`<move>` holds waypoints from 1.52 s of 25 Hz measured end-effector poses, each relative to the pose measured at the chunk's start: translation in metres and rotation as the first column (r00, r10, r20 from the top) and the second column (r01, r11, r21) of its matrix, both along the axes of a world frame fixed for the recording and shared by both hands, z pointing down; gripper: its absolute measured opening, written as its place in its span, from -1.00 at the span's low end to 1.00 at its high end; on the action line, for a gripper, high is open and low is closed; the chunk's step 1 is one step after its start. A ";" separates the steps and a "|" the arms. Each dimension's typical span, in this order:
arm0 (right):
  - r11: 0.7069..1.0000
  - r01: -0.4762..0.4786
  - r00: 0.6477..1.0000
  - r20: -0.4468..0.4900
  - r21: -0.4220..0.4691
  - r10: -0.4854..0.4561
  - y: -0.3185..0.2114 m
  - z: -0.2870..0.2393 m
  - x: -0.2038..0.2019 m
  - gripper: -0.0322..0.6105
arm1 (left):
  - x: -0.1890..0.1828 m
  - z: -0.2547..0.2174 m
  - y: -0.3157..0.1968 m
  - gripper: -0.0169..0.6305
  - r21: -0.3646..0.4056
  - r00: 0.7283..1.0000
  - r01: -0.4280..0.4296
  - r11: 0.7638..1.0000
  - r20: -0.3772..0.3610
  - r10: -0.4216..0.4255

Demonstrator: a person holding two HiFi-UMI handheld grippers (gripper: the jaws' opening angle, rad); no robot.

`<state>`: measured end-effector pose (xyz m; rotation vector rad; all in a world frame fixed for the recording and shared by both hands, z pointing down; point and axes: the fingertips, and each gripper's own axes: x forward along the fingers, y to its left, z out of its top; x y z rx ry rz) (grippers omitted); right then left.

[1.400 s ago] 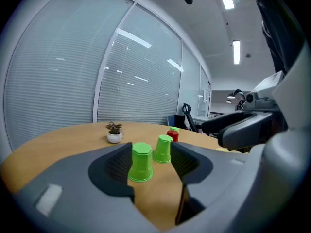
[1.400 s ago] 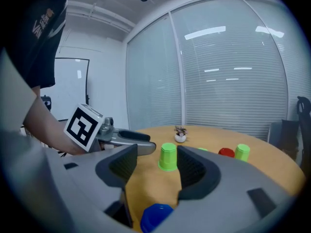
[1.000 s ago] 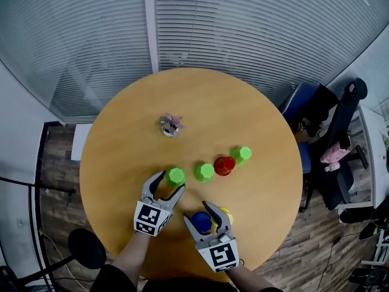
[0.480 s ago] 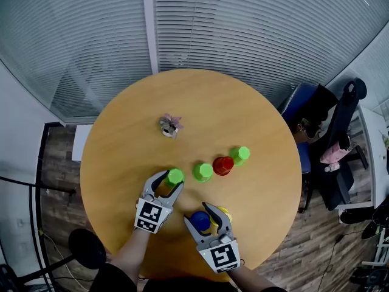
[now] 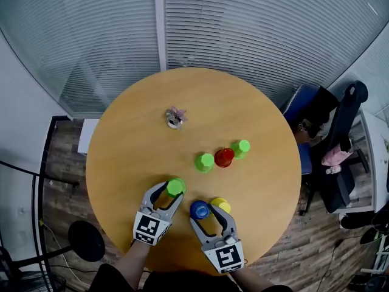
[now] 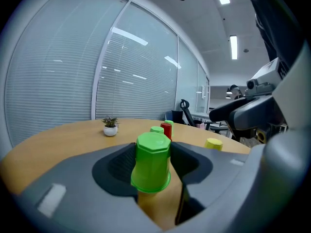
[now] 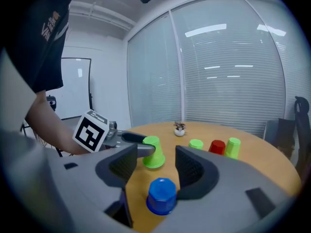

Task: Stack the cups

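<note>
My left gripper [image 5: 171, 190] is shut on an upside-down green cup [image 5: 176, 186], its jaws having just been closing on it; the left gripper view shows the cup [image 6: 151, 162] pinched between the jaws. Just to the right, my right gripper [image 5: 208, 215] is open. An upside-down blue cup [image 5: 199, 209] stands between its fingertips, seen low between the jaws in the right gripper view [image 7: 161, 196], with a gap on its left side. A yellow cup [image 5: 219, 204] sits just beyond the right finger. Farther out stand a second green cup [image 5: 204, 162], a red cup [image 5: 224, 157] and a third green cup [image 5: 241, 146].
The round wooden table [image 5: 121, 145] carries a small potted plant [image 5: 175, 117] at the back left. A dark office chair [image 5: 331, 123] with clothes stands off the table's right side. Blinds cover the glass wall behind. A black round base [image 5: 85, 240] sits on the floor at the left.
The left jaws have closed on the green cup and drawn it toward the near edge, away from the row. The right gripper has pulled back, so the blue cup now stands nearer its fingertips.
</note>
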<state>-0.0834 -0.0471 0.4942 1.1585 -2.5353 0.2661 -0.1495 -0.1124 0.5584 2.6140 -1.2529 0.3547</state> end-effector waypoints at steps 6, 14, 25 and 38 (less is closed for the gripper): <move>1.000 0.021 1.000 -0.003 -0.012 -0.021 0.024 0.001 0.012 -0.15 | 0.001 0.011 0.040 -0.25 -0.029 0.999 0.046 0.999 0.002 -0.046; 0.999 0.045 0.999 -0.014 0.002 -0.045 0.034 -0.001 0.028 -0.15 | 0.013 0.029 0.075 -0.24 -0.066 0.996 0.088 0.994 0.019 -0.087; 0.998 0.058 0.998 0.000 -0.008 -0.058 0.045 0.000 0.043 -0.15 | 0.017 0.039 0.091 -0.24 -0.085 0.987 0.155 0.984 0.058 -0.150; 0.996 0.092 0.996 -0.003 -0.002 -0.092 0.052 -0.004 0.060 -0.15 | 0.019 0.036 0.094 -0.22 -0.117 0.971 0.236 0.965 0.059 -0.230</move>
